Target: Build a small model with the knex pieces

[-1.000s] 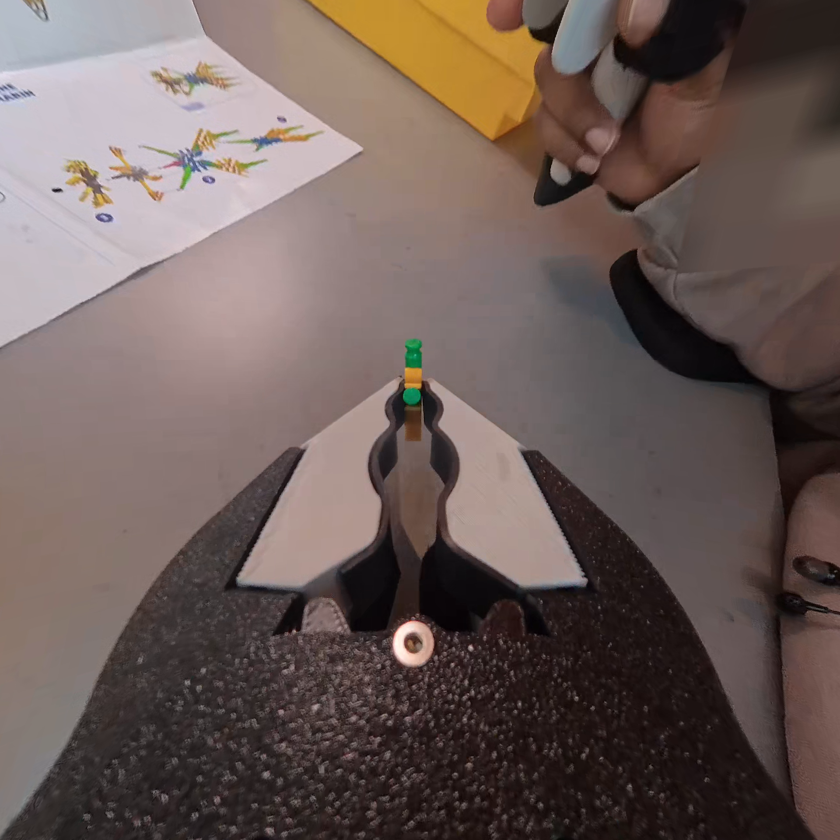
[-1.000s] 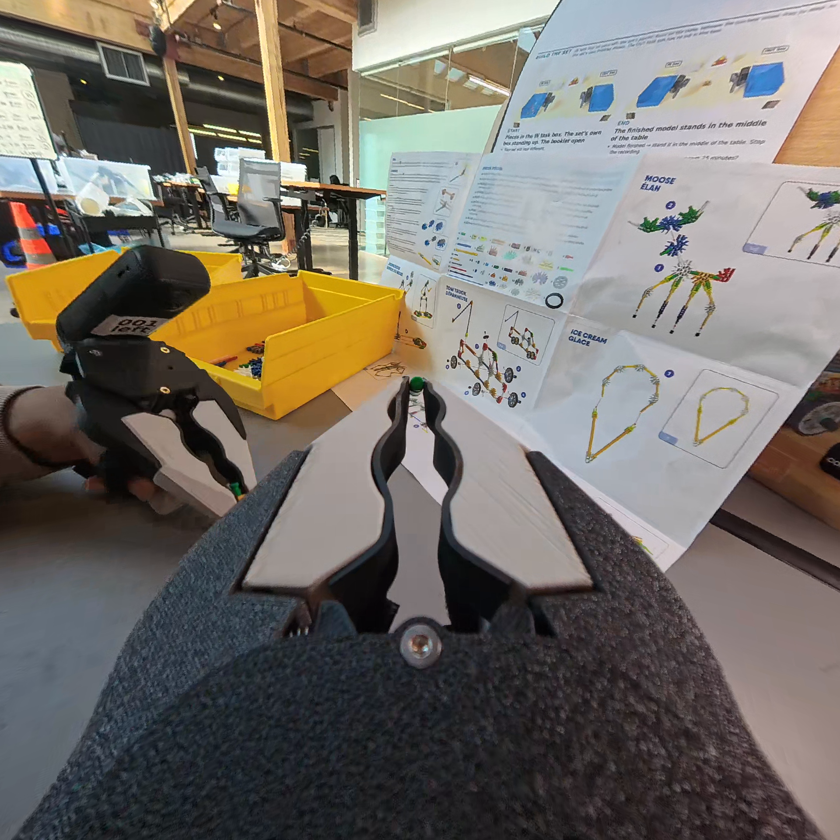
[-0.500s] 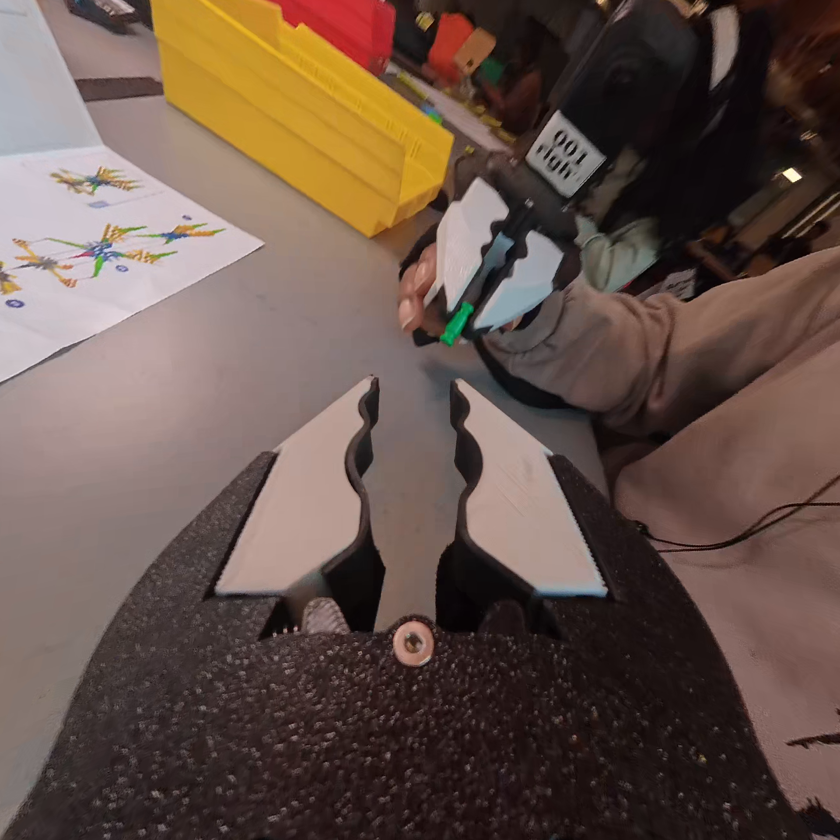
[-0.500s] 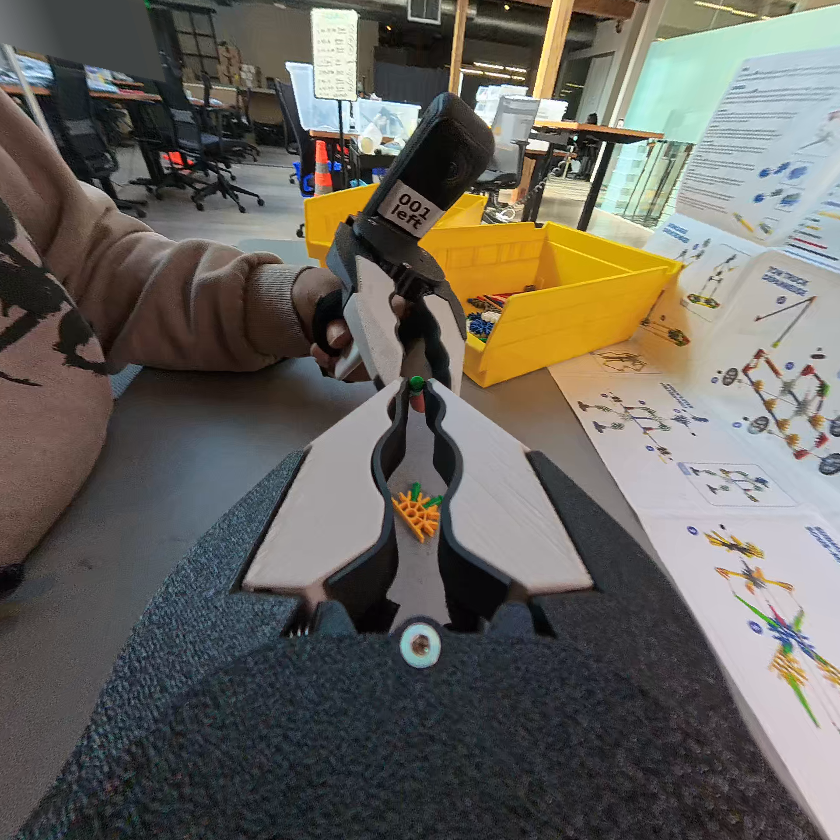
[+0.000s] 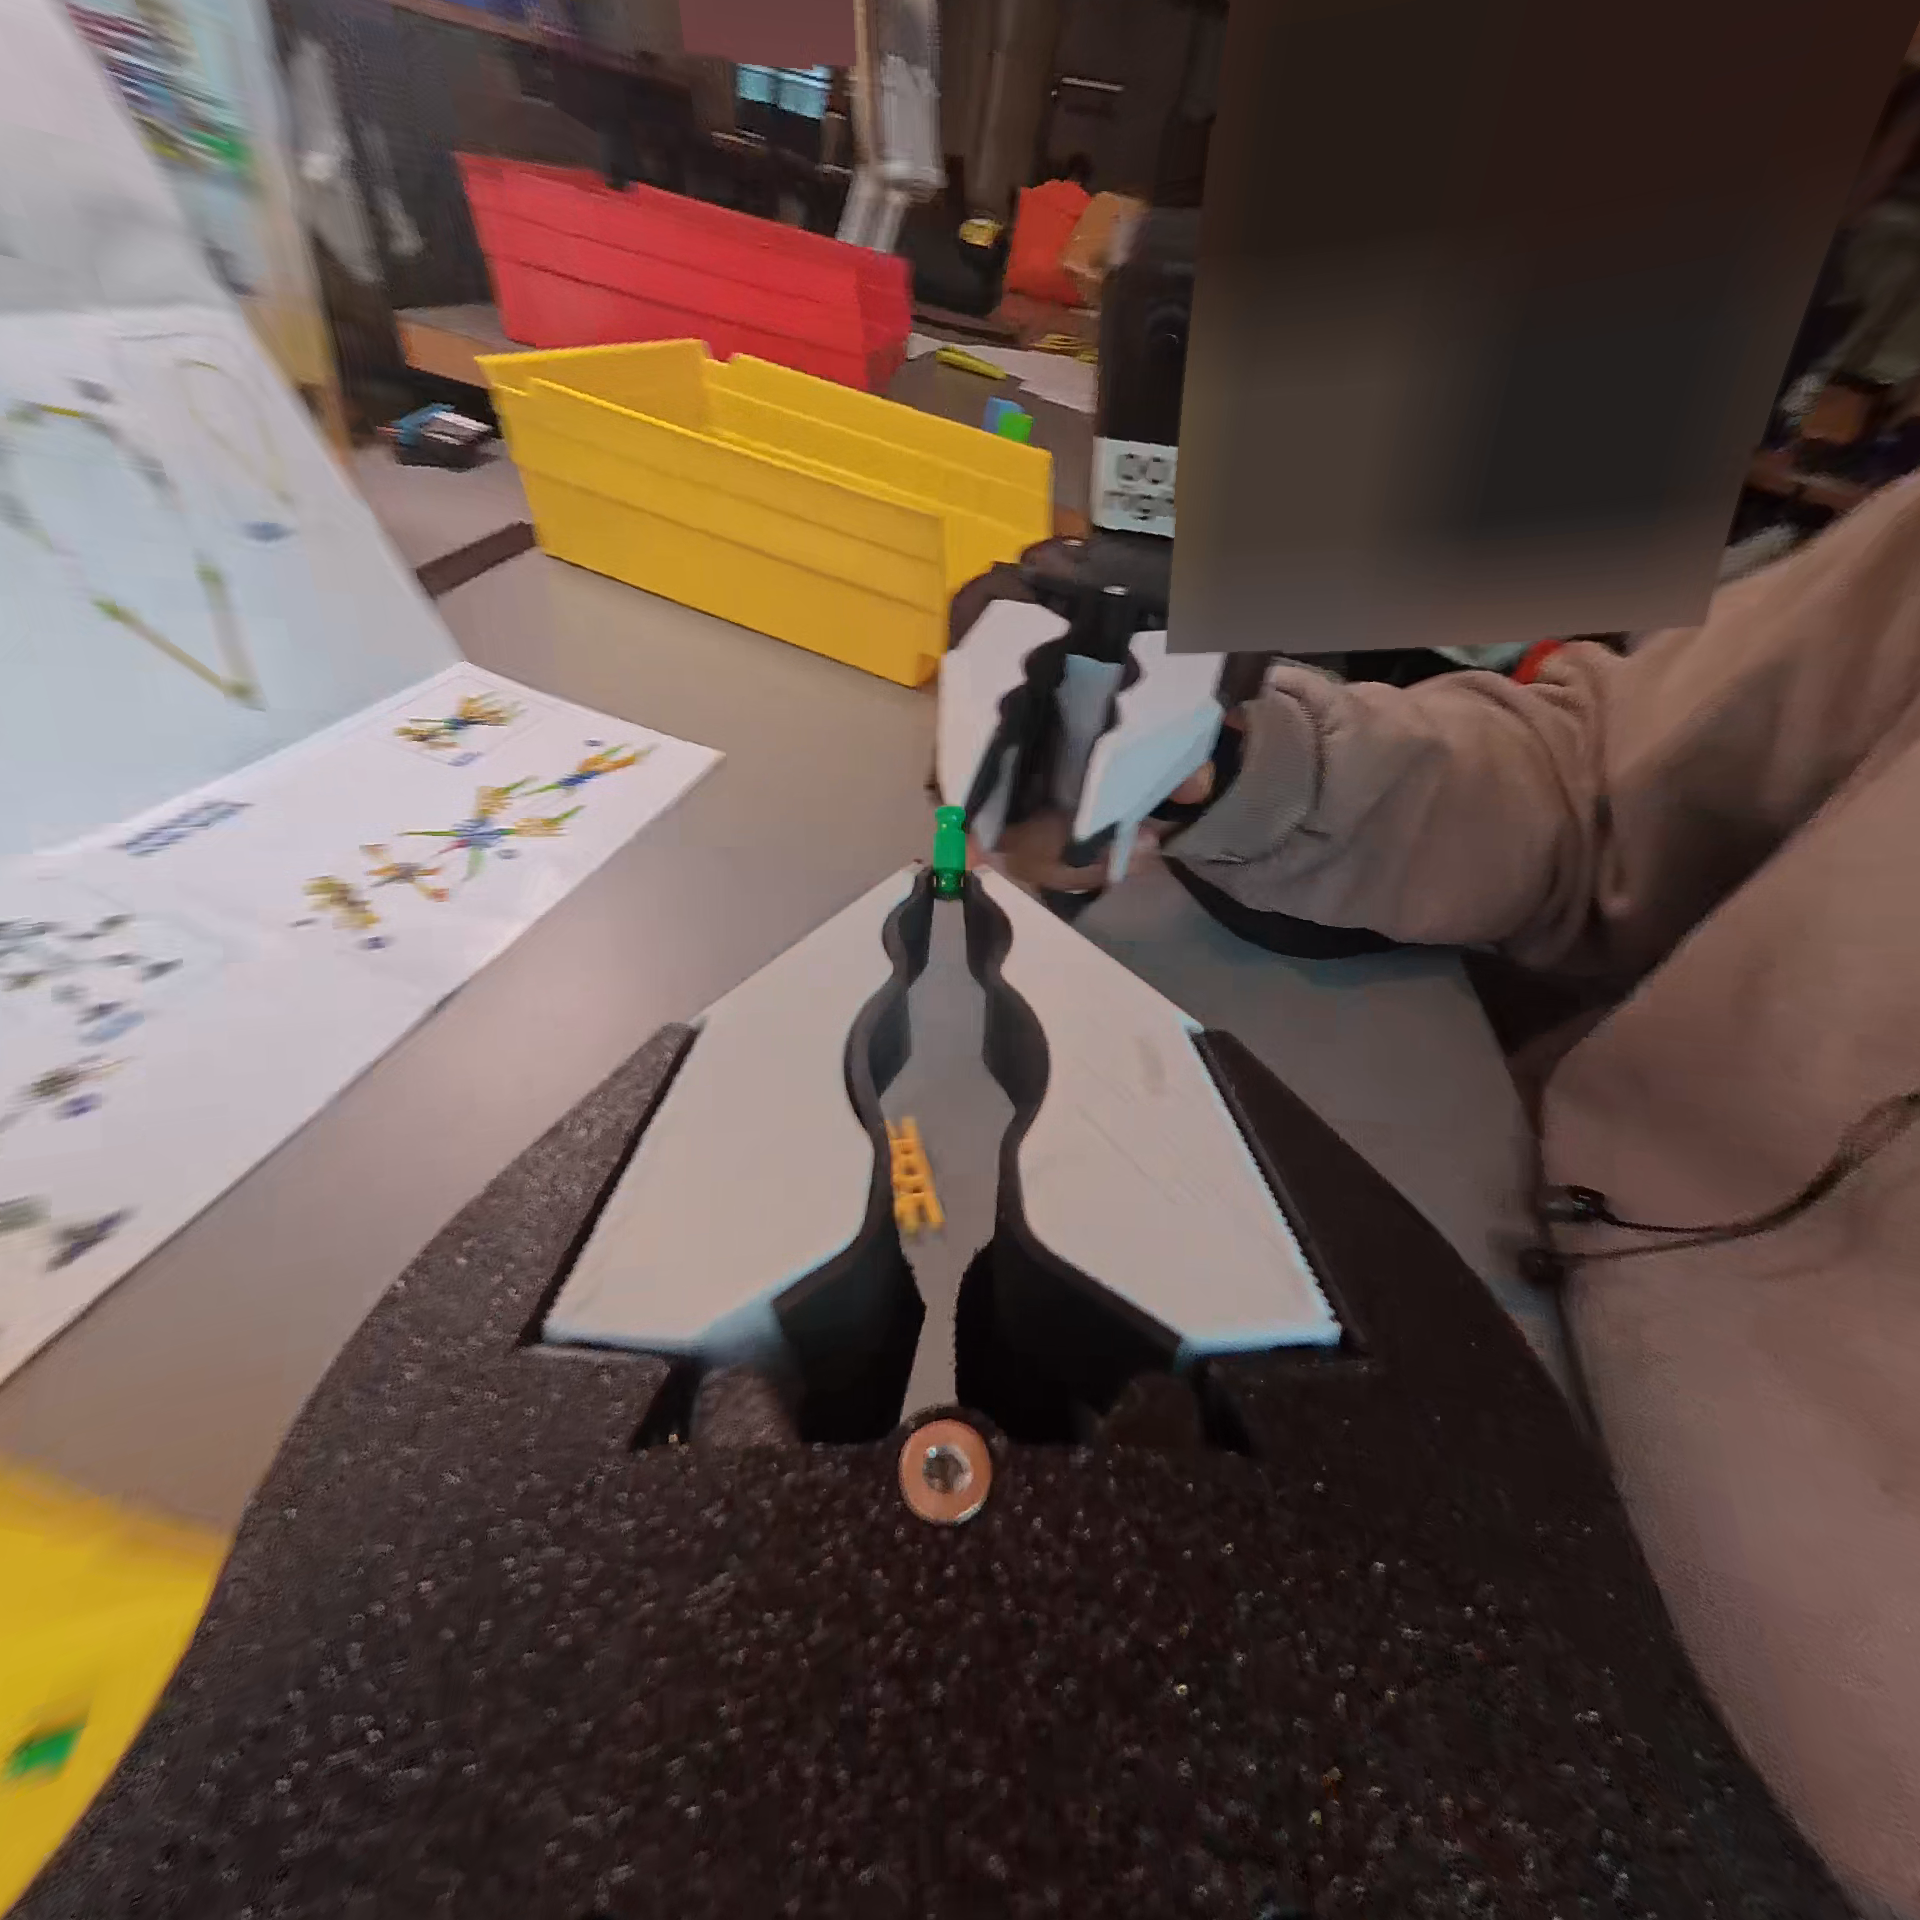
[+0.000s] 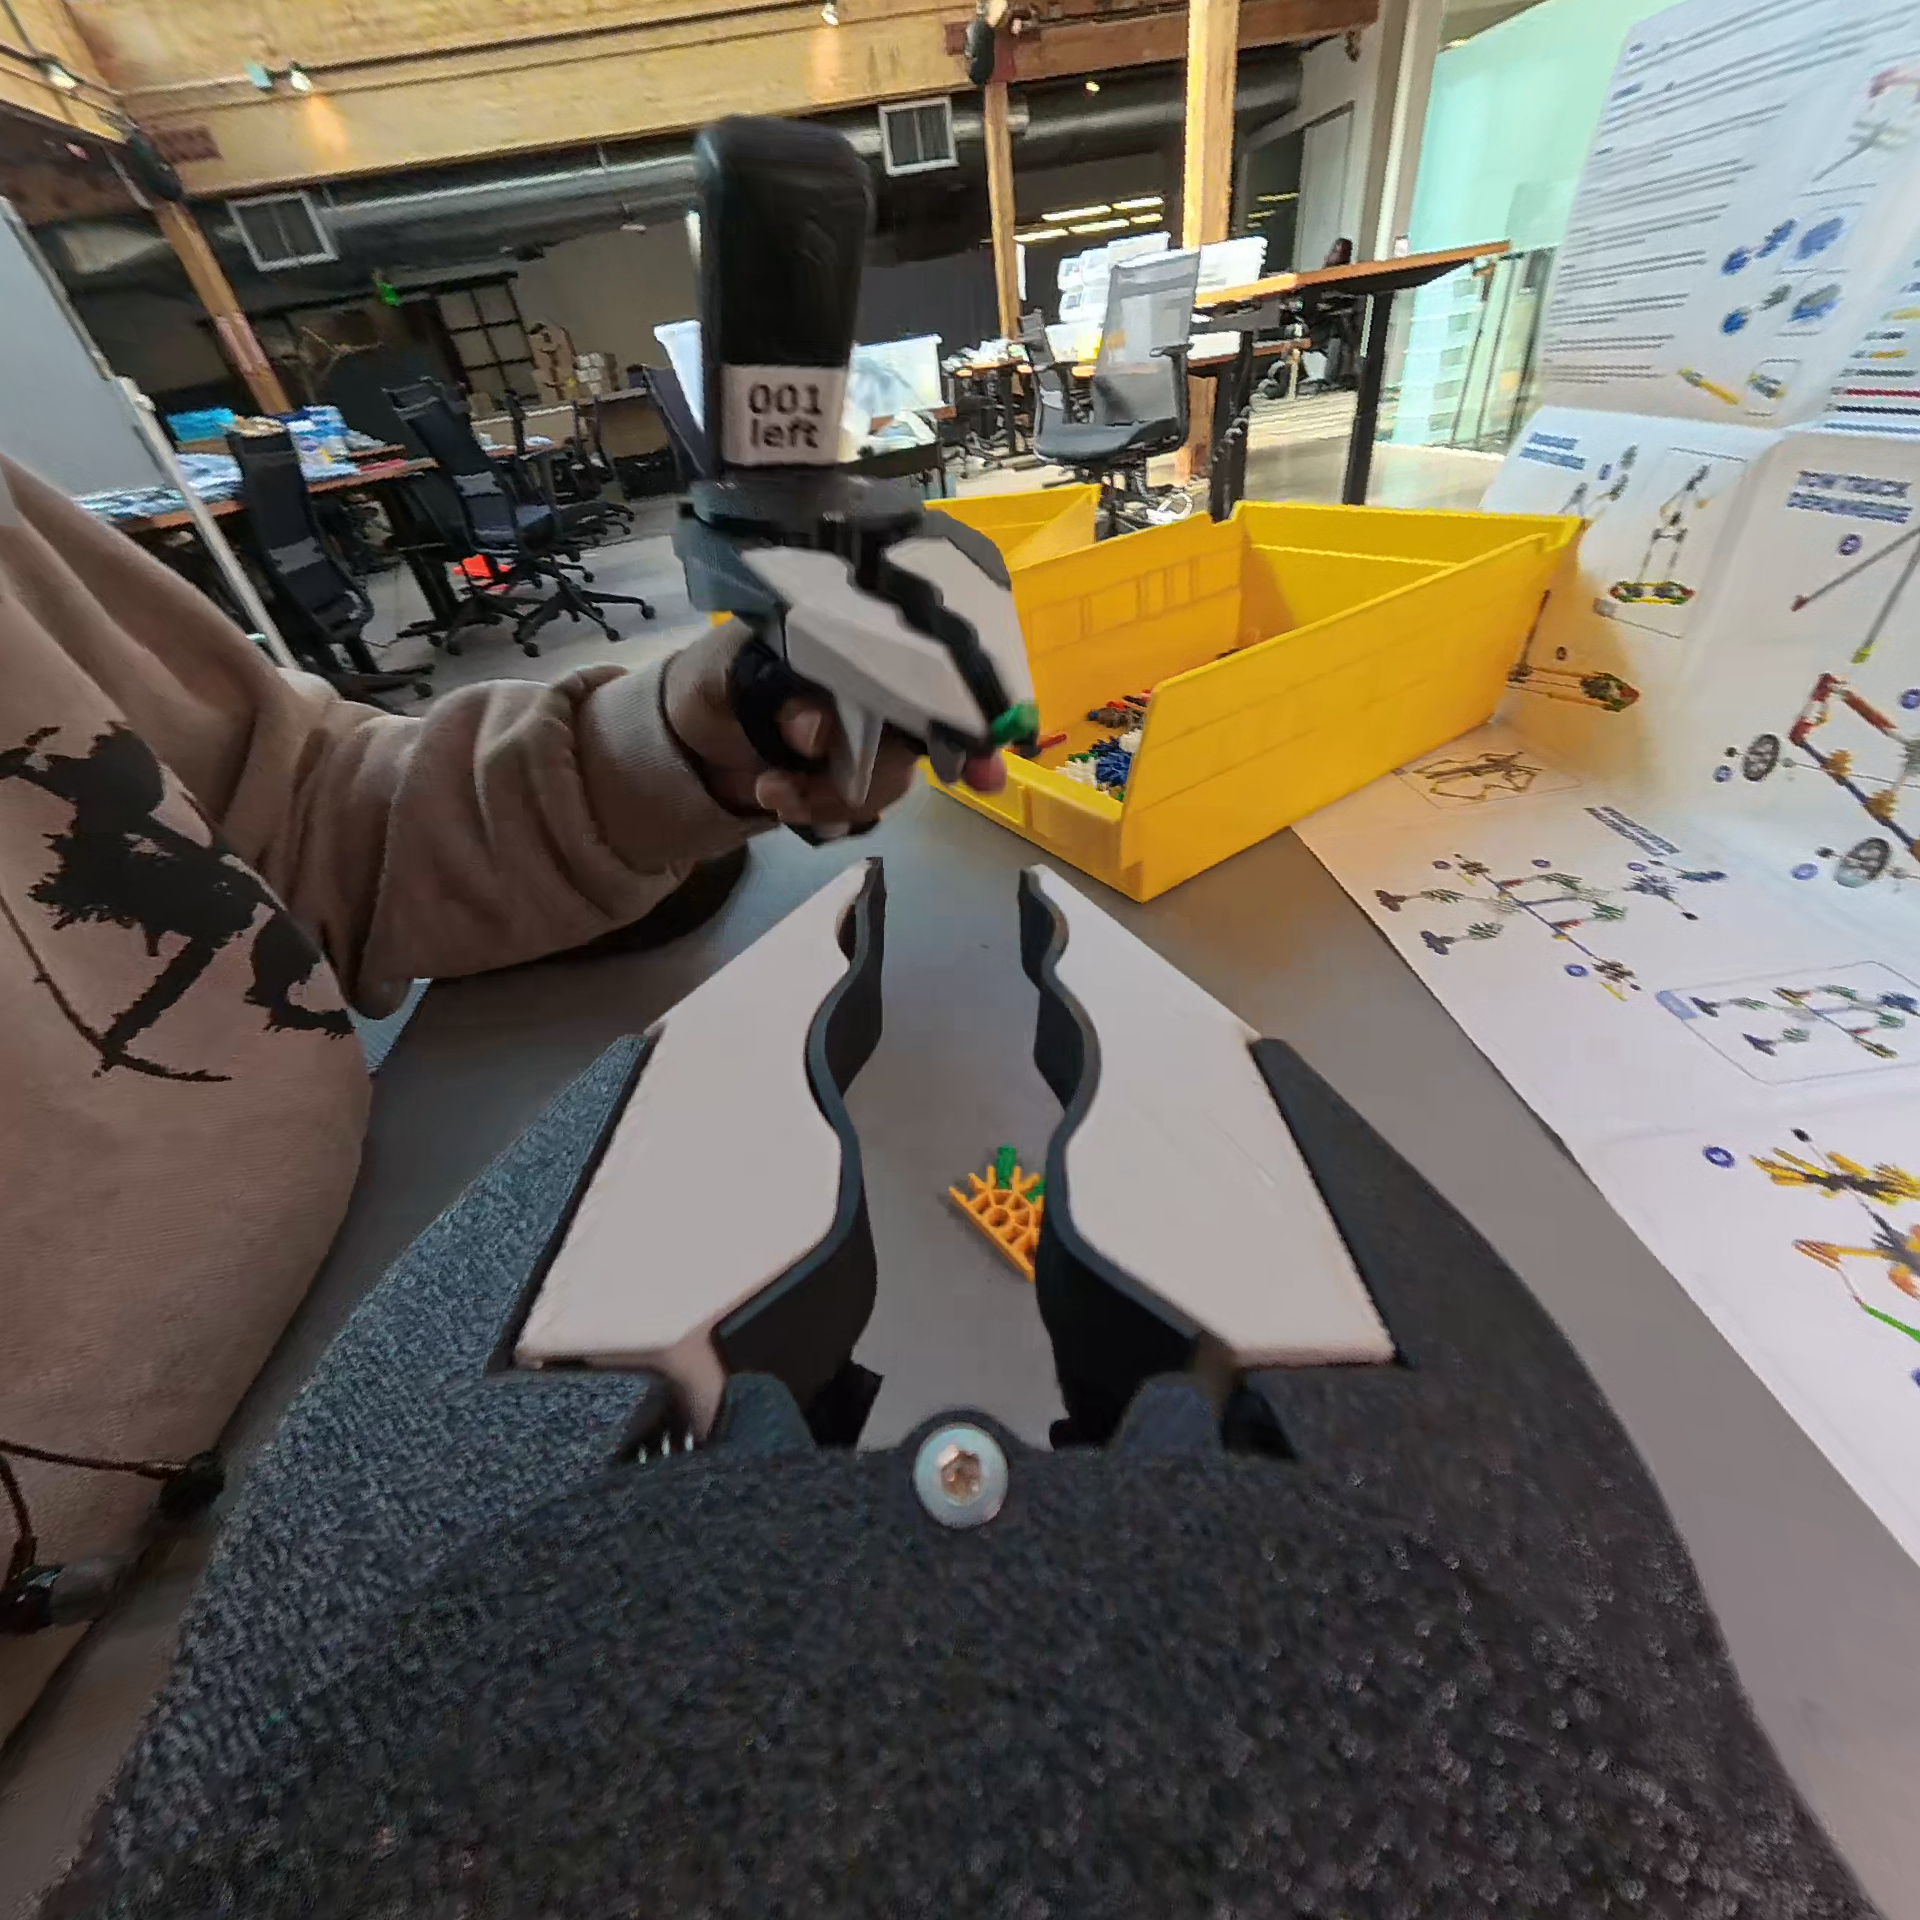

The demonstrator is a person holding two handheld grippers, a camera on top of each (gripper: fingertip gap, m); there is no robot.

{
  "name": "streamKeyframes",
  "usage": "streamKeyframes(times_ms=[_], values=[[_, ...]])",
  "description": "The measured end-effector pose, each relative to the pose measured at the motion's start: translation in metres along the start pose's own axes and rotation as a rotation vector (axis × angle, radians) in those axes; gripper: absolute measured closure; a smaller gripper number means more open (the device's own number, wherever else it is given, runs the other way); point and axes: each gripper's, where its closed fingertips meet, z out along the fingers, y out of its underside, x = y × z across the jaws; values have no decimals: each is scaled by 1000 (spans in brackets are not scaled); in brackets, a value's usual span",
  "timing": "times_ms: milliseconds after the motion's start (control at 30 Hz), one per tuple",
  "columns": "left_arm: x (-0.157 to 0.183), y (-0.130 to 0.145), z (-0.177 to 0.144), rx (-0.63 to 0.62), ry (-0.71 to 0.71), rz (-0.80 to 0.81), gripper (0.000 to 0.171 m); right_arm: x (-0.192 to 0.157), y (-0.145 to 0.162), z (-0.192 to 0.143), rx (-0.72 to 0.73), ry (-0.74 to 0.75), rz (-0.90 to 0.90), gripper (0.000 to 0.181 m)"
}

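We hold the left gripper [image 5: 945, 883] raised above the grey table [image 5: 644, 935], its tips pinching a short green rod [image 5: 947, 850] that points forward. The right gripper [image 6: 951, 883] stands spread and holds nothing; half a second ago it gripped this rod while the left one was spread. Under both grippers an orange connector piece [image 6: 1003, 1210] lies on the table. Behind them stands a yellow bin [image 6: 1299, 665], with an instruction sheet [image 6: 1662, 987] at its side.

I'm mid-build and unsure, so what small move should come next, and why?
Probably lower the open right gripper onto the orange connector on the grey table and close. The left gripper already pinches a green rod, while the right holds nothing.
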Motion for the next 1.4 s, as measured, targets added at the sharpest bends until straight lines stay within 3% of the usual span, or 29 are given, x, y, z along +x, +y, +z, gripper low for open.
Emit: streamKeyframes(times_ms=[67,133,200,233,333,433,467,500,600,667,800,1067,1200,1400], values=[[-67,-6,-41,-38,-411,66,167,14,14,-3,-101,61,-4,154],[-121,2,-94,-131,-756,95,166,25,44,-2,-296,117,-50,148],[-147,25,-123,-253,-892,27,165,27,76,2,-479,135,-75,138],[-152,31,-128,-263,-907,-4,156,24,89,5,-551,122,-66,131],[-142,24,-112,-189,-807,-26,146,19,116,15,-708,125,-85,120],[-110,2,-85,-95,-636,49,147,17,126,20,-790,121,-130,136],[-94,-2,-73,-70,-538,53,148,15,126,21,-800,106,-128,152],[-77,-3,-61,-53,-428,35,151,14,126,21,-805,95,-145,157],[-30,8,-31,-78,-105,-123,150,15,121,19,-783,88,-289,158],[-14,23,-19,-136,26,-219,148,16,104,19,-697,99,-396,158],[1,45,0,-200,139,-334,147,8,62,13,-507,106,-593,158],[23,45,13,-174,266,-365,166,-5,42,5,-447,114,-725,159],[25,28,11,-75,293,-359,166,-7,25,3,-313,115,-568,158],[29,-7,5,151,293,-274,167,-14,-8,4,-2,-72,76,151]])
